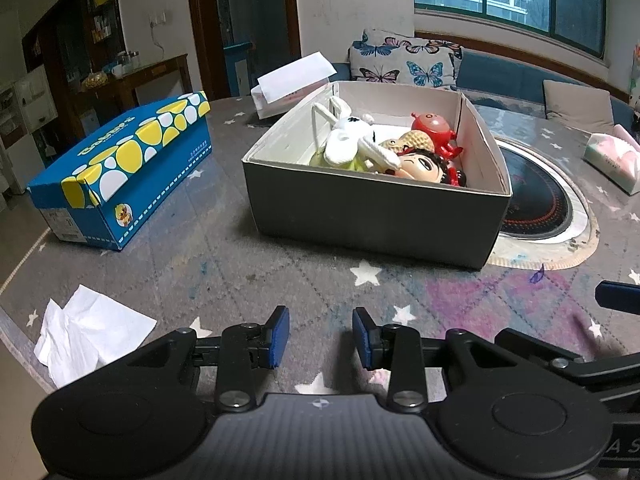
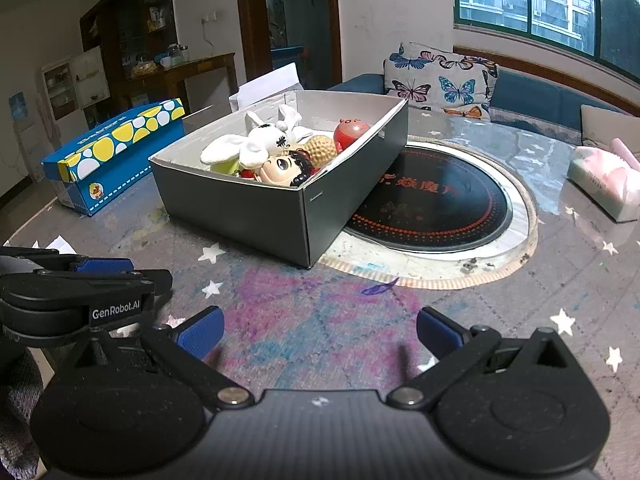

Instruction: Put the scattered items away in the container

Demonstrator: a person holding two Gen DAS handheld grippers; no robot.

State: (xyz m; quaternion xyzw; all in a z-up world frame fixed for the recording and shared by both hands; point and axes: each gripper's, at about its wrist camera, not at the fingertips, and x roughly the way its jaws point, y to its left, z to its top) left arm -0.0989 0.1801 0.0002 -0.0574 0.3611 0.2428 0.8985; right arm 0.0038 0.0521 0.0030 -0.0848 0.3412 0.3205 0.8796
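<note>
A grey open box stands on the table and holds several toys: a white plush rabbit, a red figure, a doll head with black hair and a tan peanut-shaped toy. My left gripper hovers over the tablecloth in front of the box, open, with nothing between its blue pads. My right gripper is beside it to the right, open wide and empty. In the right wrist view the left gripper's body shows at the left.
A blue and yellow spotted box lies left of the grey box. Crumpled white tissue sits at the near left. A round black cooktop is set in the table. A pink tissue pack lies at the right.
</note>
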